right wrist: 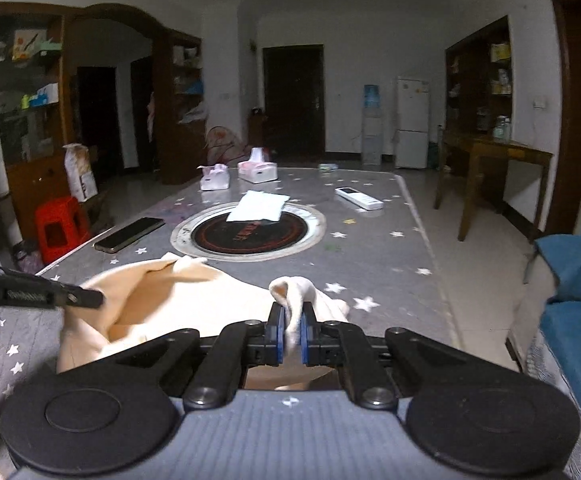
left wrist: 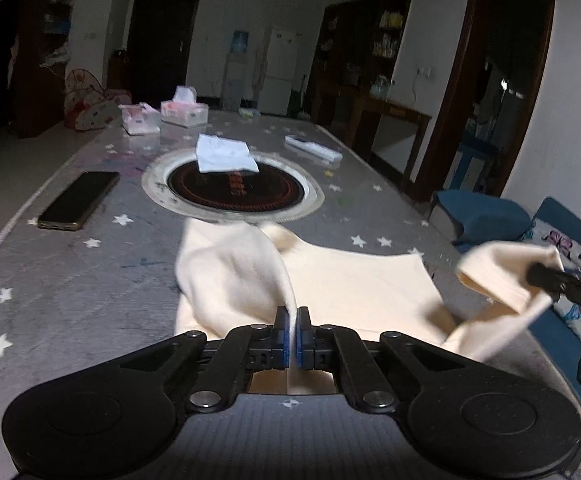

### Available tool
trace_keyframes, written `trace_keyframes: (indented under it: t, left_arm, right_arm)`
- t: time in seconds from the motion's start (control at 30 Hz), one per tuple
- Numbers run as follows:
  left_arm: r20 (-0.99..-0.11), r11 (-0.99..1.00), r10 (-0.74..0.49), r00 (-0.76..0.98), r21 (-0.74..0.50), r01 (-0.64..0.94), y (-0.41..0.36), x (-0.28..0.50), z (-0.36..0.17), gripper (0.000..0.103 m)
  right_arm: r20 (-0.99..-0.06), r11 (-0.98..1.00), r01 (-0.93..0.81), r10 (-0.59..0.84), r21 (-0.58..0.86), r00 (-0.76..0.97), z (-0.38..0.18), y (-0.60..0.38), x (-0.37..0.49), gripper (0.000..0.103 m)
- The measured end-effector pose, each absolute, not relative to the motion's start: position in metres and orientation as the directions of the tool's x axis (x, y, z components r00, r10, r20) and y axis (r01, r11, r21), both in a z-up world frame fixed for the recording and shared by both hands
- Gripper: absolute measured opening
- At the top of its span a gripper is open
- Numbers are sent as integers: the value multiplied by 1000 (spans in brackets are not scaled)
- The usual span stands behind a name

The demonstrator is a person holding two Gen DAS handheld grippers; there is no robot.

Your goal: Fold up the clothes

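Gripping cream garment [left wrist: 354, 280] | left gripper [left wrist: 292, 316] fingers pinch edge | right gripper [right wrist: 292, 312] fingers pinch corner

table: grey cover [right wrist: 390, 248] with white stars
middle: round black hotplate [right wrist: 250, 236], a folded white cloth [right wrist: 258, 207] on its far edge
left: dark phone [right wrist: 129, 234]
far left: two tissue packs [right wrist: 257, 171]
far right: white remote [right wrist: 358, 198]
floor, left: red stool [right wrist: 59, 224]
back wall: white fridge [right wrist: 411, 122]

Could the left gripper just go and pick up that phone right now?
Probably not yet: the left gripper is shut on the cream garment. Otherwise the path to the phone looks clear.
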State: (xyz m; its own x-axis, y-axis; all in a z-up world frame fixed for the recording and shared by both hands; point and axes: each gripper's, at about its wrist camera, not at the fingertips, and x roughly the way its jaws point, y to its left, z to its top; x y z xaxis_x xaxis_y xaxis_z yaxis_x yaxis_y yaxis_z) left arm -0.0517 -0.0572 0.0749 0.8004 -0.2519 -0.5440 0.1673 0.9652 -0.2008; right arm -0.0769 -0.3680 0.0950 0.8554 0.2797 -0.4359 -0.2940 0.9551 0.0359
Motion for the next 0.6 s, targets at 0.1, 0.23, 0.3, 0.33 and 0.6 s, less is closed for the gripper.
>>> trace_keyframes:
  t: [0.1,0.23,0.3,0.33,0.6]
  left_arm:
    - [-525,962,-253,813,-222,156,-43,-68,81,3]
    - [-519,964,-237,821,-231,133,-27,-90,85,3]
    - [-519,964,-230,823,-237,121,-19,-100,85,3]
    - [-521,964,-226,823,-239,114,-16,-105,84,3]
    - [-575,967,-180,798,-251,38,9,-138,63,3]
  right_arm:
    - [-442,964,-262,253,43,860,93,-381,-94,7]
    - [-462,975,-213,217,61,860,87,-396,-112,7]
    - [-477,980,-187,199,74,856,83,-403,-119,7]
    - [-485,982,-173,190,80,854,80,-406,-123,7]
    - [-587,989,-75,134,125,798,46,-429,-144,7]
